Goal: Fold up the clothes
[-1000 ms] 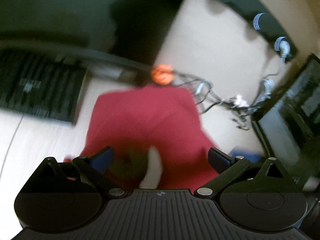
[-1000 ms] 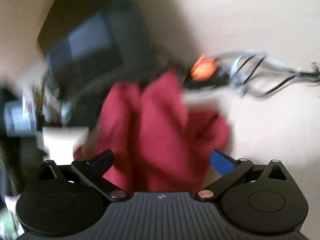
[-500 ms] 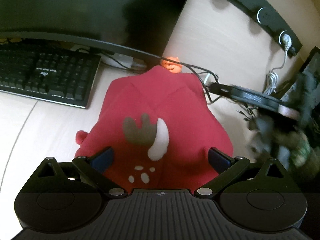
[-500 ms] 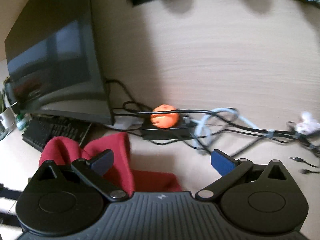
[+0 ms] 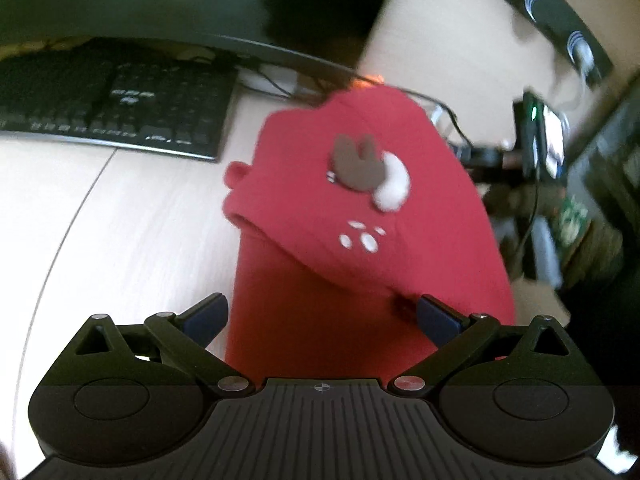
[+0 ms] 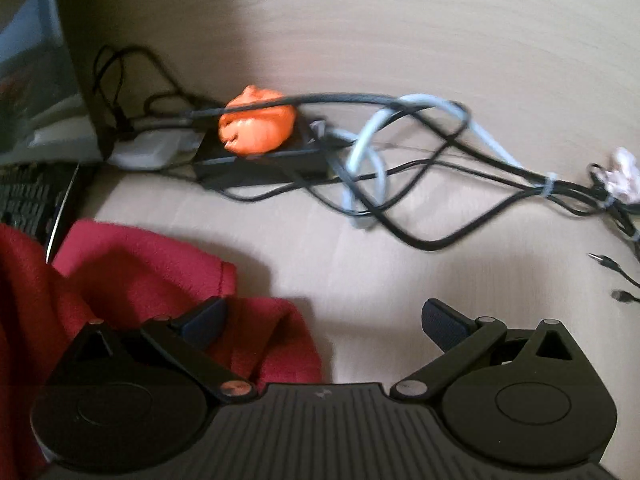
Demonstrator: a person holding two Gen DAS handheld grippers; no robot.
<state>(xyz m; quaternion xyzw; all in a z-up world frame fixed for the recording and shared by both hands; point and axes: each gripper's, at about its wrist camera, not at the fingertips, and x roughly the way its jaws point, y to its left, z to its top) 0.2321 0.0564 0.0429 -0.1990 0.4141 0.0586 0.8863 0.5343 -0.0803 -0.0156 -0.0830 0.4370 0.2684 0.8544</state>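
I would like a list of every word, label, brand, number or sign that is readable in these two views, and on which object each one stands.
No text can be read in either view.
Keyboard: key legends show as pale marks, too blurred to read.
Red garment: a brown and white picture with small white spots, no letters.
Small lit screen at the right: too blurred to read.
Left gripper body: a small round emblem, no words.

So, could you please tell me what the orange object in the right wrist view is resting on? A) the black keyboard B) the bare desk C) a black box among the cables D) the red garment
C: the orange object sits on top of a black box amid the tangled cables, with one black cable running across it, well apart from the red garment.
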